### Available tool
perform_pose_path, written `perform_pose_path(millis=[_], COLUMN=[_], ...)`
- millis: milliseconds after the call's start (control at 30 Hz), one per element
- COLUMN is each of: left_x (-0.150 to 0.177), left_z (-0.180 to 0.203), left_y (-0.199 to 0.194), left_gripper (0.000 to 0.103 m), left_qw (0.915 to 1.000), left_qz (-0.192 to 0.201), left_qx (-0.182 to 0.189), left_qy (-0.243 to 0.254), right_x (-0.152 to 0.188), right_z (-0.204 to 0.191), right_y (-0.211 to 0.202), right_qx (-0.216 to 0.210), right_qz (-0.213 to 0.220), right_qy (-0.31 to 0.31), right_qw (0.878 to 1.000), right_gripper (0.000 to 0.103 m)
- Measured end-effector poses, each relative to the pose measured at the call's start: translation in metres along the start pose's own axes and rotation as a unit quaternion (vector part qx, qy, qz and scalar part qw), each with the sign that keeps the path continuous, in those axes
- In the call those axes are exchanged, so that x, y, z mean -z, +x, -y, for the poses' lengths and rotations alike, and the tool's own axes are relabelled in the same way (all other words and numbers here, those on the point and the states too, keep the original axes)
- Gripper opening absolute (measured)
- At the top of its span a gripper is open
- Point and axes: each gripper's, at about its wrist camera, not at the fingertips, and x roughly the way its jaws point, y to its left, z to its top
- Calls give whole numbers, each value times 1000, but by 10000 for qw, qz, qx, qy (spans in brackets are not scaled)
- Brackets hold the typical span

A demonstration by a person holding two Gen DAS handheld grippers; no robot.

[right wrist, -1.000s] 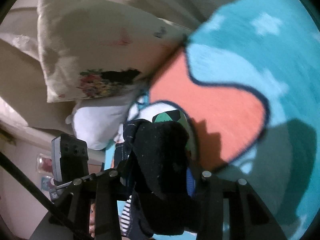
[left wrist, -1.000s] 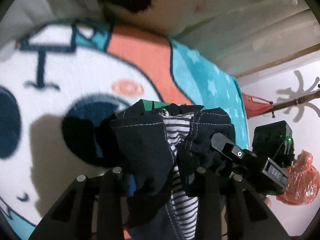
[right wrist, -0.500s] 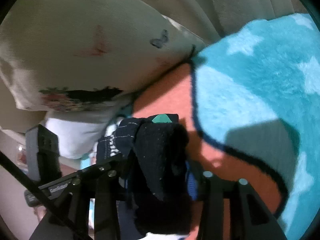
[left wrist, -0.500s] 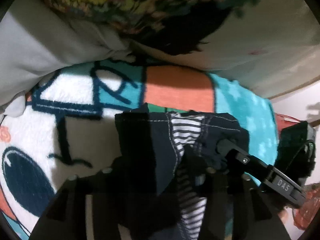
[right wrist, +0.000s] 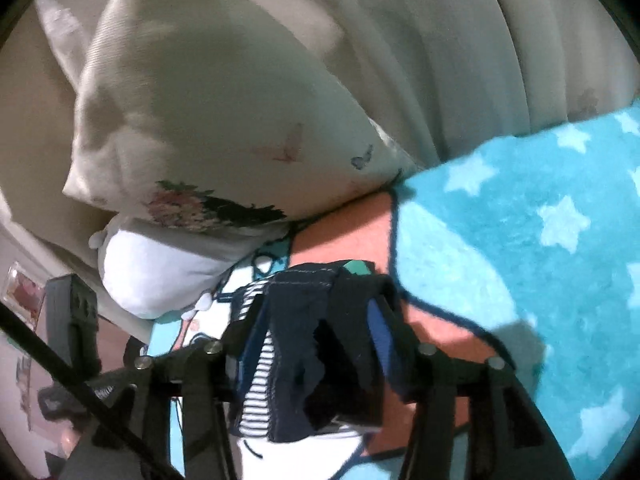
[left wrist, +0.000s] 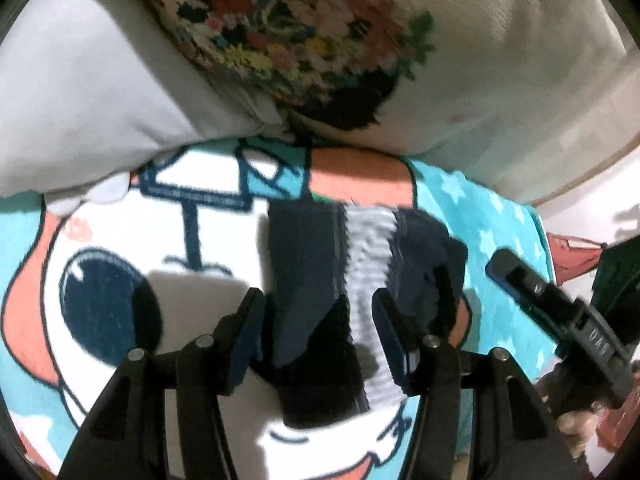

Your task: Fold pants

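Dark pants (left wrist: pixel 308 264) with striped lining, bunched small, lie on the cartoon blanket (left wrist: pixel 120 248) between the spread fingers of the left gripper (left wrist: pixel 318 334); the right gripper (right wrist: pixel 316 344) straddles the same bundle, its pads' contact unclear. Soft, light, floppy cloth: best pinched at a stitched hem. Bed surface is plush, with a floral pillow (left wrist: pixel 304 36) just beyond the fingers.

A home bedroom: beyond the gripper fingers, a fleecy cartoon blanket (left wrist: pixel 472 216) with white stars covers a bed, and ahead of it a cream pillow (right wrist: pixel 224 120) with embroidered flowers lies stacked on a plain white pillow (left wrist: pixel 92 96) against pale bedding.
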Motion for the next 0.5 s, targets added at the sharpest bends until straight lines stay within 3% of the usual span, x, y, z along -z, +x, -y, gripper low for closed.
perform_pose_path(millis=[100,267,367,500], left_x=[15,34,34,34], left_z=[3,6,6,10], left_y=[13,46,48,29], left_gripper=[55,55,55,55], left_qw=[9998,9984,9983,9984], left_qz=[-183,-419,-406,-364], left_qx=[14,-288,-330,-362], left_qy=[78,251,247,244], right_x=[11,30,30,25], right_z=[1,12,13,5], right_y=[14,46,54,34], right_qx=[-101,305,404,330], right_qz=[-293,-625,-656,-471], right_qy=[26,-119,-236,-237], right_qw=[9995,9975,9967,9981], right_gripper=[51,50,51,55])
